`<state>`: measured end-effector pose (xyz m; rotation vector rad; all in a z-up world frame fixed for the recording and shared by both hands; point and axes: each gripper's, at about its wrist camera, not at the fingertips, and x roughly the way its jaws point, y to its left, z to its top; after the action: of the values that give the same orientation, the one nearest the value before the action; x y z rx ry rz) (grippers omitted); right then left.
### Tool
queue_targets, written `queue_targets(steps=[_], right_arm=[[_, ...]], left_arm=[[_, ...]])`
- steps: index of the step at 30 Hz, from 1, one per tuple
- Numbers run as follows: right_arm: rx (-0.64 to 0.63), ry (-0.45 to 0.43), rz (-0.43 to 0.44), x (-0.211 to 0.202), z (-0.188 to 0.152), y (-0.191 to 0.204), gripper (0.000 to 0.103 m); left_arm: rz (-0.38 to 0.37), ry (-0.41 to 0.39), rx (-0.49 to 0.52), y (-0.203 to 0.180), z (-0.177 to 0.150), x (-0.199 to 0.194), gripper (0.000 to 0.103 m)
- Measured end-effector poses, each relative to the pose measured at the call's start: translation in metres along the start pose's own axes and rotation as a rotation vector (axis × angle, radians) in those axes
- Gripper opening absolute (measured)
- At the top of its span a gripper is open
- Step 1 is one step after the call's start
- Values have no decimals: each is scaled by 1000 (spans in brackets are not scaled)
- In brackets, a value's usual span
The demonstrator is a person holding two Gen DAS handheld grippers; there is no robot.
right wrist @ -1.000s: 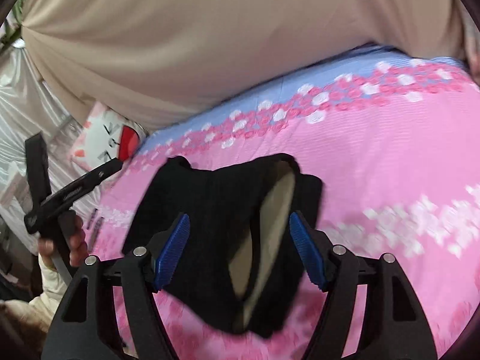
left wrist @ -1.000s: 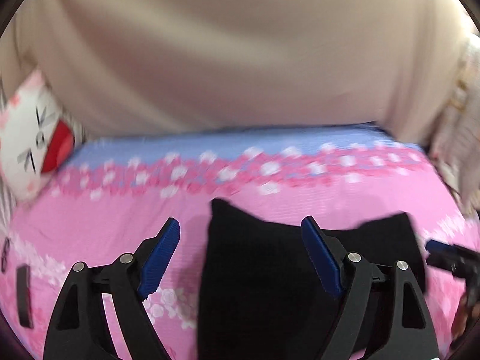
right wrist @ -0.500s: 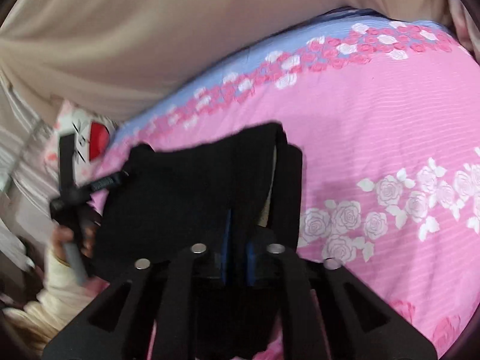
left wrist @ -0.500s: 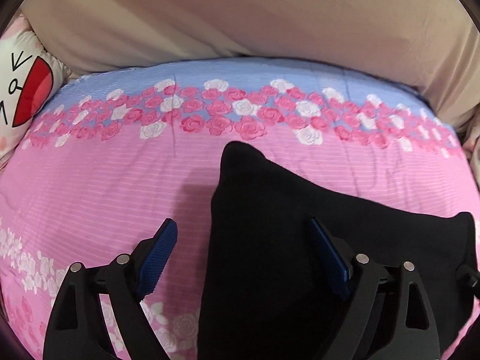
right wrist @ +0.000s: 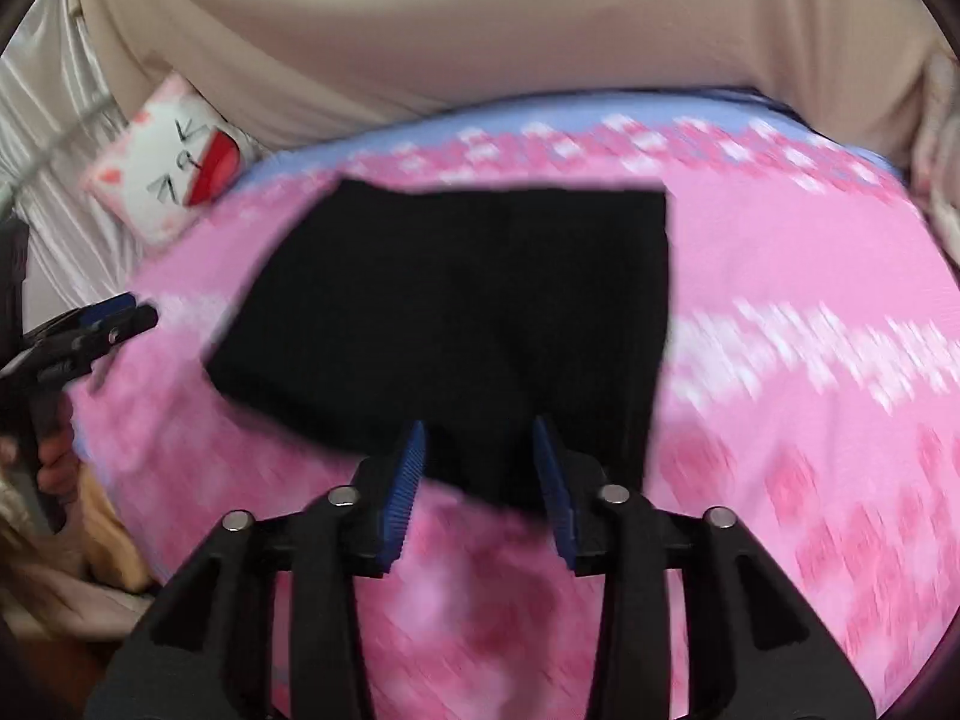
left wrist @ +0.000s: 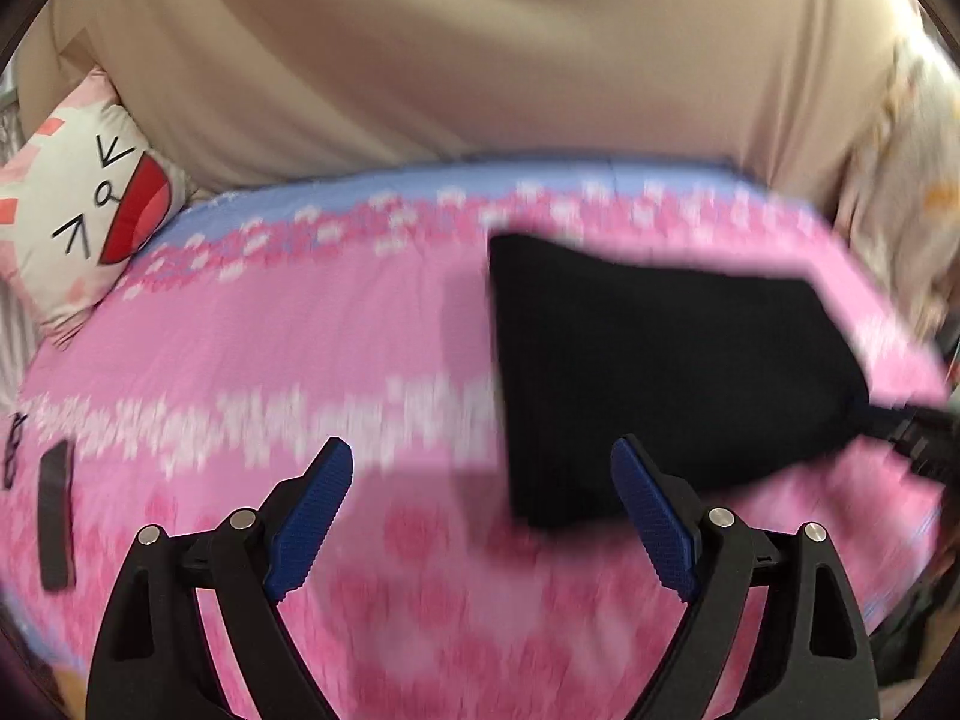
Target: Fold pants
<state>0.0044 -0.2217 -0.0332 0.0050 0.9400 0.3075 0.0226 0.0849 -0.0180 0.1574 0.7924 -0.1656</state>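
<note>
The black pants [left wrist: 648, 360] lie folded into a flat packet on the pink flowered bedspread [left wrist: 300, 360]. In the left wrist view my left gripper [left wrist: 480, 498] is open and empty, just off the packet's near left corner. In the right wrist view the pants [right wrist: 468, 300] lie just ahead of my right gripper [right wrist: 480, 468], which is partly open with nothing between its blue pads [right wrist: 405, 492]. The left gripper [right wrist: 114, 318] shows at the left edge there, apart from the cloth. Both views are blurred by motion.
A white cartoon-face pillow [left wrist: 78, 204] leans at the bed's far left corner, against a beige curtain [left wrist: 480, 48]. A dark flat object [left wrist: 54, 516] lies on the bed's left edge. The right gripper's tip [left wrist: 918, 432] shows at the pants' right edge.
The right gripper was shut on the pants half a second ago and has opened and let go. Both grippers have drawn back from the packet, which now lies flat.
</note>
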Motion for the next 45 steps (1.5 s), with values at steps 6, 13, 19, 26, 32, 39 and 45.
queue_targets(steps=[6,13,19,26,32,39,45], right_arm=[[-60,-20,-192,-12,-33,-6,66],[-104,5,-240,32,-14,-13,45],[44,-119,-136,-12,0,-28,11],[215,-32,-141,4,-35,-81,4],[215,-180,-90,-66,-13,-75,7],[72,-166,7,-15,76,-33,45],[139,-39,39,69,103,-55,28]], left_arm=[[252,-5,140,-27,-39,33,86],[306,-37,145,-35,-7,69,85],[79,9,35,-20,8,50,13],[188,18,125,-39,-28,57,17],[45,1,45,-6,-7,-6,28],[63,-162,-19,-30,96,17,76],[231,69,-37,-40,119,142,76]])
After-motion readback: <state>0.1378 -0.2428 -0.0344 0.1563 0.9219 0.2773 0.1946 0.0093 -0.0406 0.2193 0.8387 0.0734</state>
